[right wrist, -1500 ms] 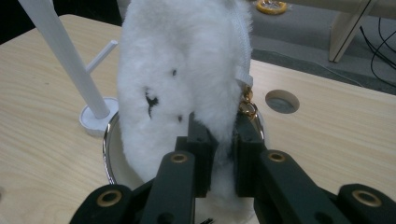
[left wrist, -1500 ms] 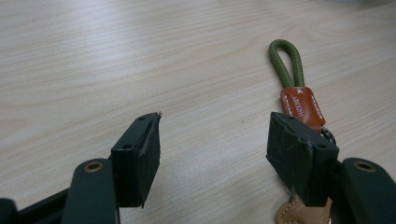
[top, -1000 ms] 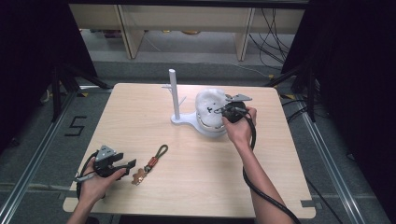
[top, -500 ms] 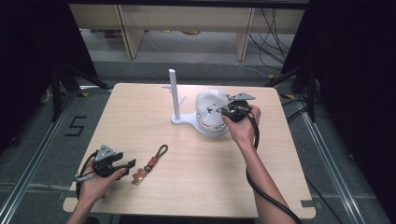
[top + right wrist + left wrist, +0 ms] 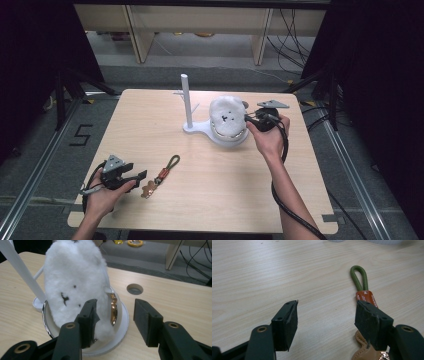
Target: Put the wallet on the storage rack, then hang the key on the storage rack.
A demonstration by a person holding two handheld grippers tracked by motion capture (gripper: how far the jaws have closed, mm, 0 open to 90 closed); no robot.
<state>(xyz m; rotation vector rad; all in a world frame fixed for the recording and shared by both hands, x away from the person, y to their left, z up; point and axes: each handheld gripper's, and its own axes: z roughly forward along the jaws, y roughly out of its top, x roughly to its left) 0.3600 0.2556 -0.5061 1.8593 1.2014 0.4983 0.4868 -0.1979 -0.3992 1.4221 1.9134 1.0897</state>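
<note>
White plush toy [image 5: 75,287] sits upright in a round white dish [image 5: 120,322] that forms the base of a white stand, with a thin white post [image 5: 186,100] rising just beside it, toward the far middle of the desk [image 5: 215,200]. A gold-coloured metal piece [image 5: 113,308] shows at the toy's side, inside the dish rim.

Right gripper [image 5: 115,315]: fingers have just been opening and now stand well apart, nothing between them. One finger [image 5: 88,320] lies in front of the plush, the other hangs over bare desk; none of the fur is pinched. Compared with a second ago, the hand sits a little farther back from the toy, toward the desk's right edge. Reads as a release: the toy looks placed on the stand and let go, so that step seems done.

Left gripper [image 5: 329,320]: fingers wide open, empty, resting low near the desk's near-left corner, in the same place as before. A keychain strap lies just beside it: green cord loop [image 5: 359,277], orange-brown leather tab [image 5: 365,297], tan leather piece [image 5: 148,189] at the near end. Likely the next thing to be picked up.

A round hole [image 5: 135,288] in the desk lies beyond the dish.
</note>
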